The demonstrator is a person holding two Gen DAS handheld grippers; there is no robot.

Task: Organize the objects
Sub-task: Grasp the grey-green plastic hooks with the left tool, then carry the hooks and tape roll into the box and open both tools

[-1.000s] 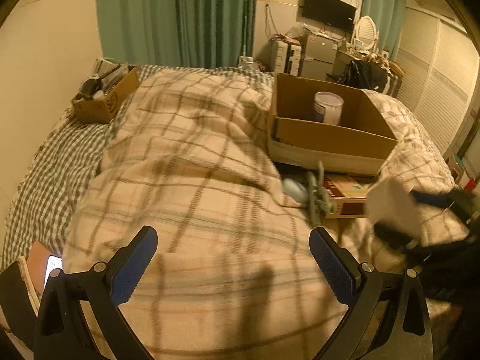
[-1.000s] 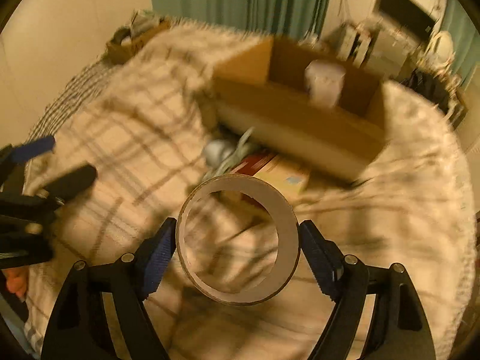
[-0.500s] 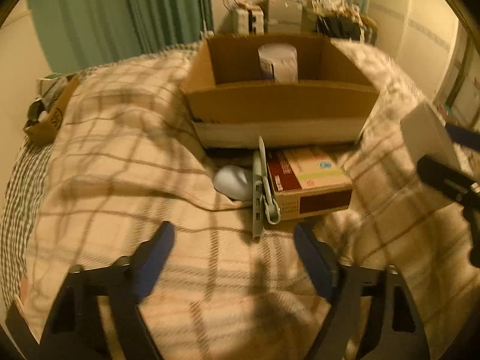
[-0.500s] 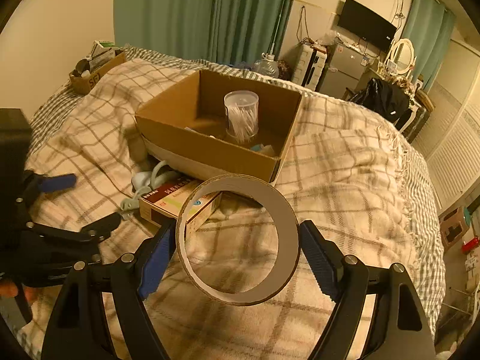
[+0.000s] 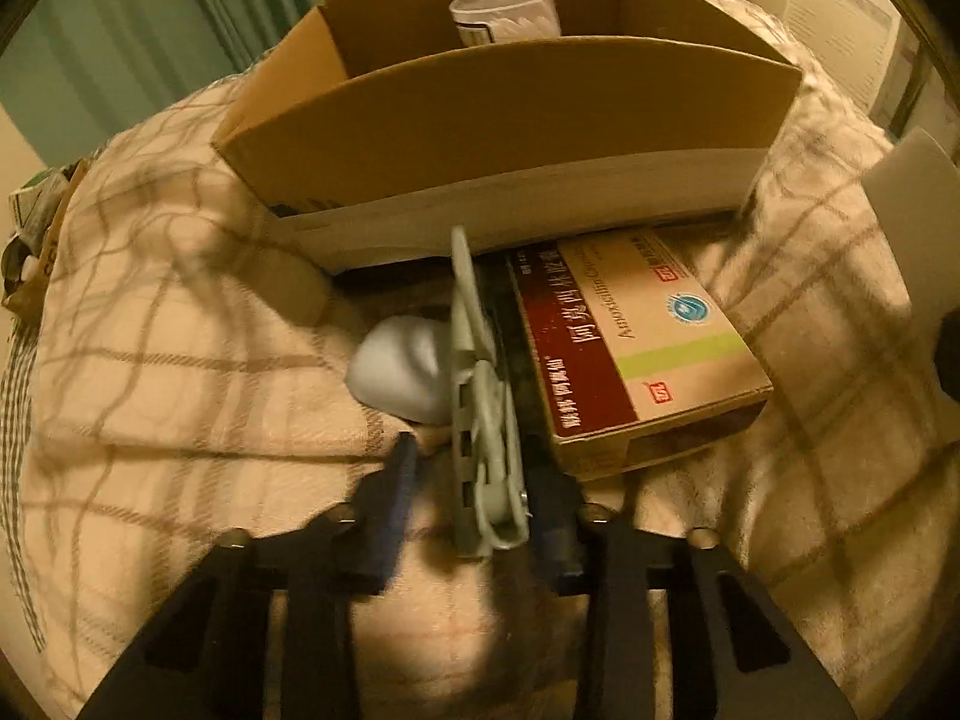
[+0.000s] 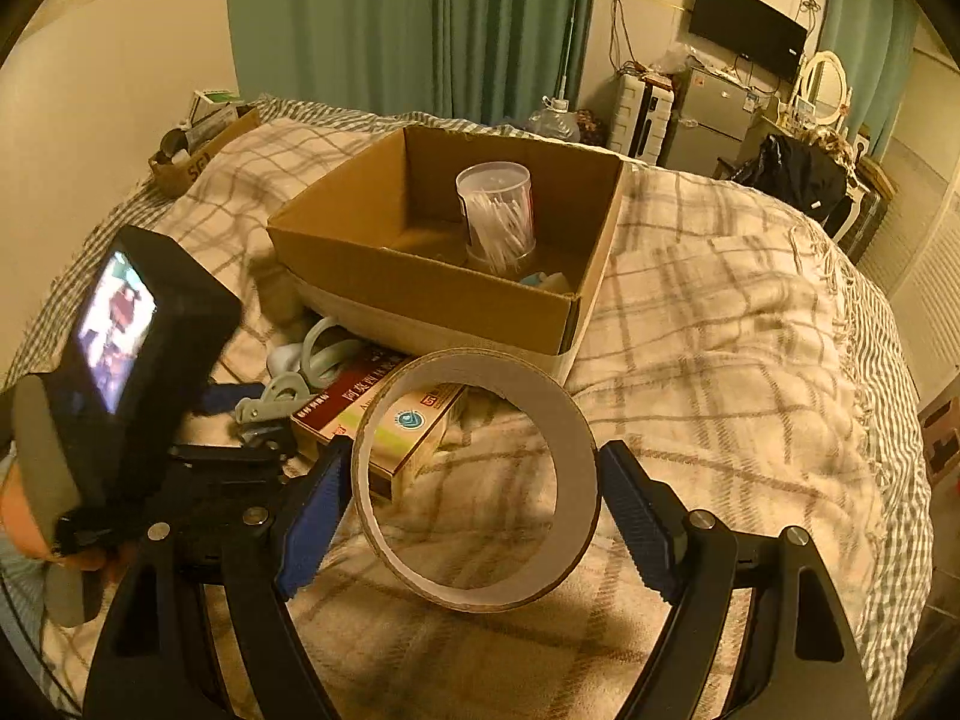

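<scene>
Right wrist view, room: green curtains [image 6: 414,24] behind the bed; wall-mounted television [image 6: 747,33] and a small fridge [image 6: 711,120] to the far right.
Surface: plaid blanket [image 6: 720,360] covers the bed; wide bare stretch to the right of the cardboard box [image 6: 444,300], running to the fringed edge.
Cardboard box: open-topped, near wall facing both cameras; holds an upright clear jar of cotton swabs [image 6: 497,216].
Secondary box: small carton of clutter [image 6: 198,144] at the far left bed edge, well apart.
Medicine box [image 5: 630,348]: lies flat against the foot of the cardboard box, one end tucked beneath its front edge.
Right gripper [image 6: 474,504]: jaws closed against a tape roll [image 6: 480,480] standing upright between the pads, above the blanket.
Left gripper [image 5: 474,504]: jaws narrow, straddling the near end of a grey-green clip tool [image 5: 480,420]; contact with the pads probably made, but motion blur prevents confirmation.
Clip tool: on edge, wedged between the medicine box and a pale rounded object [image 5: 402,366].
Clearance: tight at the clip tool.
</scene>
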